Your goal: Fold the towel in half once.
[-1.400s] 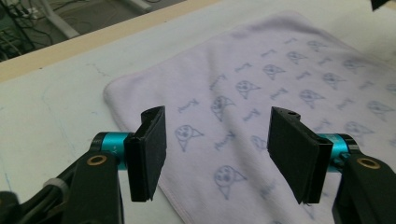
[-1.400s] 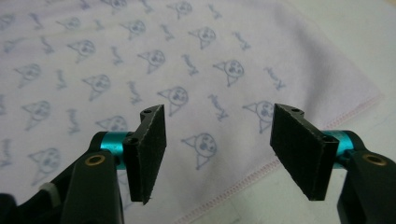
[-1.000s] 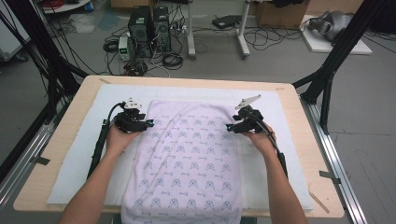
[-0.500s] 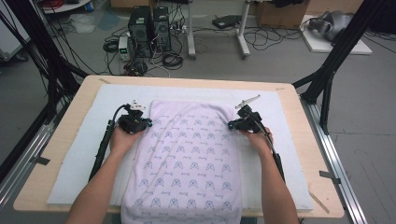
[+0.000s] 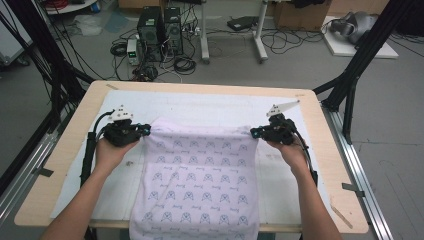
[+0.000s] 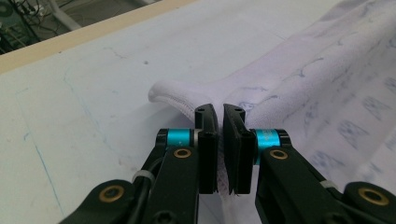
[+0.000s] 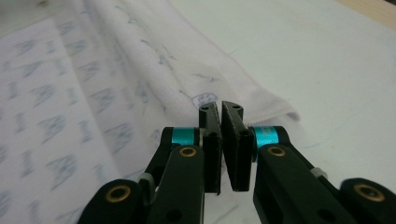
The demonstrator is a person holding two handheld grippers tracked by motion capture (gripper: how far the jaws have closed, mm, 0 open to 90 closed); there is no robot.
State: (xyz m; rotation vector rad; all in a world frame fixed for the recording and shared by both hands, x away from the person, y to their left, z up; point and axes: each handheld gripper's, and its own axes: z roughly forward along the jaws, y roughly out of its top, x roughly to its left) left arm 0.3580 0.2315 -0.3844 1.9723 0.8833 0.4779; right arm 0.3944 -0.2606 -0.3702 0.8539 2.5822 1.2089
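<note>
I am working a soft pale lilac printed cloth (image 5: 197,175) that is draping off the near edge of the white-covered wooden table (image 5: 310,165); it is looking light and limp, likely to sag between holds; my left gripper (image 5: 142,131) and right gripper (image 5: 256,132), having just closed, are clamping its far corners, where the hemmed edge should be giving the firmest hold.

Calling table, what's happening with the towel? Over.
Left tool and right tool both clamped shut on the towel, one far corner each. Far edge lifted off the white mat. Nothing in the way.
</note>
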